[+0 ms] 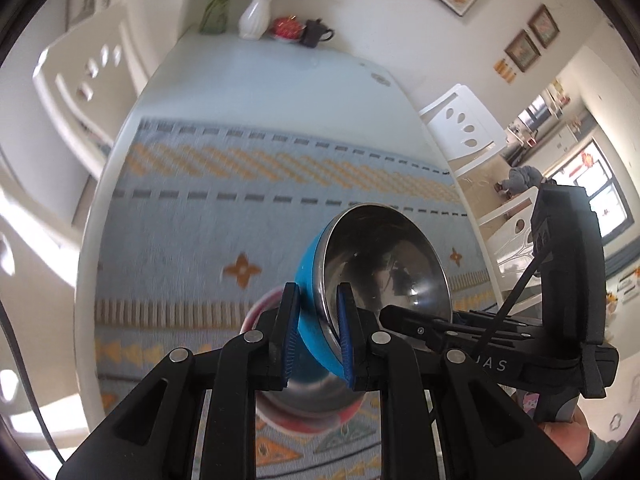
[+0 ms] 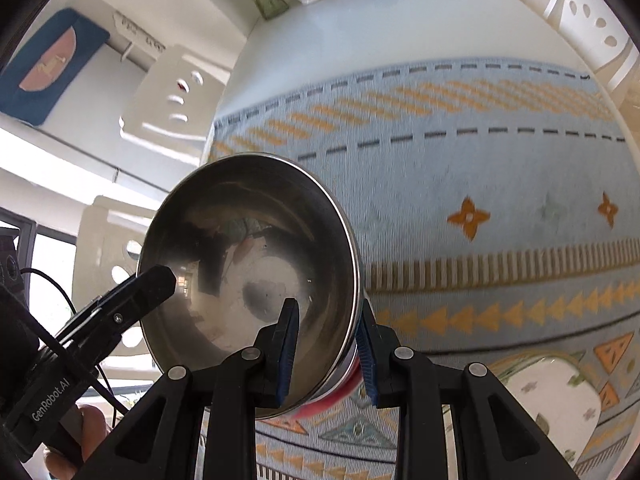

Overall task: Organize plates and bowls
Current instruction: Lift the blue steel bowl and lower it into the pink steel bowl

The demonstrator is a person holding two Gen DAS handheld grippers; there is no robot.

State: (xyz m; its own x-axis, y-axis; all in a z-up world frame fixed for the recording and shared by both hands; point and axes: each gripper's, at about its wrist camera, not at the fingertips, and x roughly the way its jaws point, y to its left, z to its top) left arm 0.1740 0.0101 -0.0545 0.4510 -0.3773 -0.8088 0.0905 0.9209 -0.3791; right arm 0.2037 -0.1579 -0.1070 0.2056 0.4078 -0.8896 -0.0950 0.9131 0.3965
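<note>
A white table [image 1: 256, 80] fills the room's middle, with a pale blue patterned cloth [image 1: 192, 216] spread over most of it. Above the cloth each hand carries a steel bowl tipped on edge. The right gripper [image 2: 327, 354] pinches the rim of the bigger, red-sided bowl [image 2: 248, 256], one pad inside, one outside. The left gripper [image 1: 318, 336] is clamped on the wall of the smaller blue-sided bowl [image 1: 384, 260]. A floral plate [image 2: 556, 396] lies flat on the cloth near the right gripper.
</note>
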